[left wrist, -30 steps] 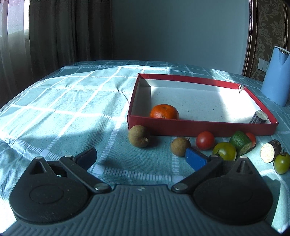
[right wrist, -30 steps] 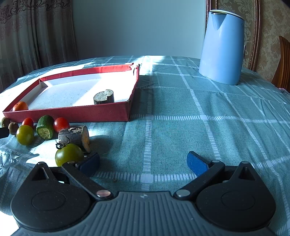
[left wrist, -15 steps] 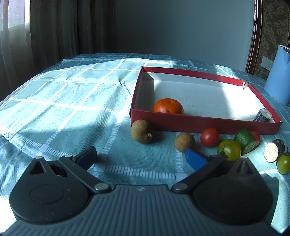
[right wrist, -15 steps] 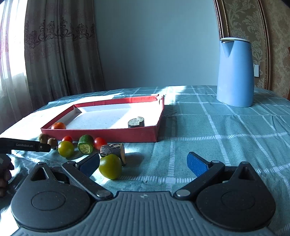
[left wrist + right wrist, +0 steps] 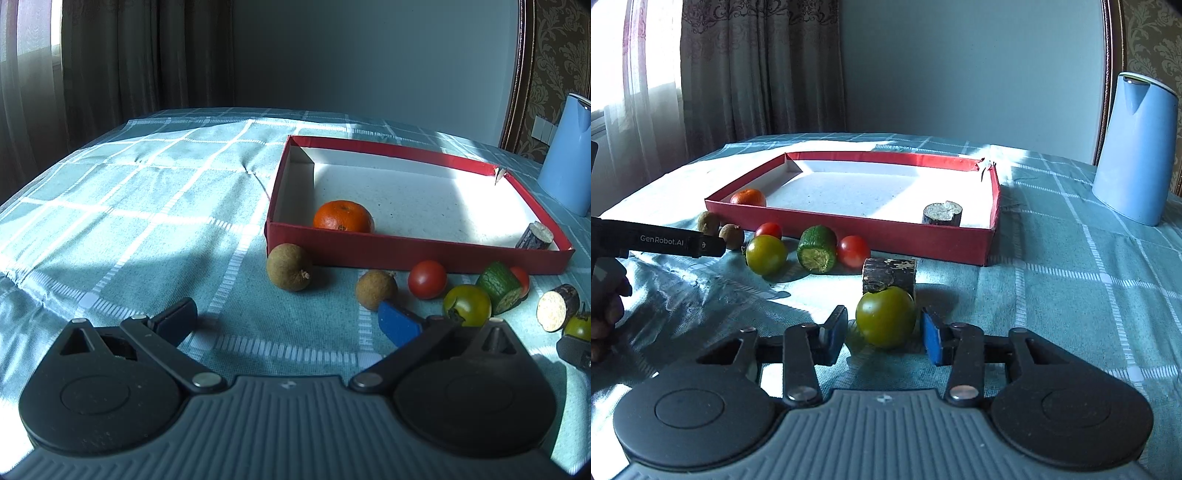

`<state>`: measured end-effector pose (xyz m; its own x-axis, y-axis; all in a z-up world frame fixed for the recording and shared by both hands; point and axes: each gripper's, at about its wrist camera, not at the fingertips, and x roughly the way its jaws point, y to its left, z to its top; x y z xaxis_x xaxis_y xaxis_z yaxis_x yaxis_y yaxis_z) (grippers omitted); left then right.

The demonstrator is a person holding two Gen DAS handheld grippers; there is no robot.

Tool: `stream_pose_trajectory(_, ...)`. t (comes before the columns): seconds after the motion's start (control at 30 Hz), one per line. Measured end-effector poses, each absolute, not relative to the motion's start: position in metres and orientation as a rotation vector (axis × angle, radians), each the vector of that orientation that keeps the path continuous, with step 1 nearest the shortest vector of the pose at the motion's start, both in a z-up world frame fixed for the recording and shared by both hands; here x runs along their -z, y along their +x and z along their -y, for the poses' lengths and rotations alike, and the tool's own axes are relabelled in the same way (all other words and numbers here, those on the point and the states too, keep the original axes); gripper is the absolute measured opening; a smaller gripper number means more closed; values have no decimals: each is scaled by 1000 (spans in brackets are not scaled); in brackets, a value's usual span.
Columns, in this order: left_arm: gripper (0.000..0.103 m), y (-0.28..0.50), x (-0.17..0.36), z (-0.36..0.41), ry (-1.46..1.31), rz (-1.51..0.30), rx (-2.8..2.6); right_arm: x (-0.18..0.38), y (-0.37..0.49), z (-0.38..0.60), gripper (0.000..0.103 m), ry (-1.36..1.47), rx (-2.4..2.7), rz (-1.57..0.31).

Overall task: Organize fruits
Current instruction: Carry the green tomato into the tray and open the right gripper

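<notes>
The green tomato (image 5: 886, 316) sits on the teal checked tablecloth (image 5: 1052, 295), near the camera and in front of the red tray (image 5: 923, 240), between the fingers of the right gripper (image 5: 884, 334). The jaws are closing on it; a sliver of cloth still shows on either side, so the pads are not yet pressing. Directly behind it and touching stands a dark cut stem piece (image 5: 889, 275), which blocks the far side.

Farther left along the tray's near wall lie a red cherry tomato (image 5: 853, 251), a cut cucumber chunk (image 5: 817, 249), a yellow-green tomato (image 5: 765, 254), a second red tomato (image 5: 768, 230) and two brown longans (image 5: 731, 236). Inside the tray are a mandarin (image 5: 748, 197) in the left near corner and another cut stem piece (image 5: 942, 214) at the right near corner. A blue kettle (image 5: 1134, 151) stands well apart to the right.

The left gripper (image 5: 284, 317) is spread wide with nothing between its fingers, hovering near the longans (image 5: 289, 267).

The right wrist view alone shows the grasp, plus the left gripper's finger (image 5: 665, 243) and a hand (image 5: 605, 314) at the left edge. The left wrist view shows the mandarin (image 5: 342, 216) fully, and only an edge of the green tomato (image 5: 580, 326).
</notes>
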<state>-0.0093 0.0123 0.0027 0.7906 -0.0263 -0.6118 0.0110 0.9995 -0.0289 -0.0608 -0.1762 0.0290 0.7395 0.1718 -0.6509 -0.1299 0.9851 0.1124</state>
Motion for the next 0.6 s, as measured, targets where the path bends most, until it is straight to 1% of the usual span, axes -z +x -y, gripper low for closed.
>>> stream_pose_trajectory(0.2,103,-9,-3,-12,-23,-660,19,-35,-72,181,33,93,-167,-680)
stream_pose_trajectory(0.33,103,-9,-3,-12,-23,-660,20,-52,-74,187,33,103,-156,-615)
stream_pose_trajectory(0.5,103,-9,-3,-12,-23,-660,19,-84,-47,201,33,103,-132,-539)
stream_pose_trajectory(0.6,103,-9,-2,-12,-24,-661,20,-88,-23,206,33,90,-110,-538)
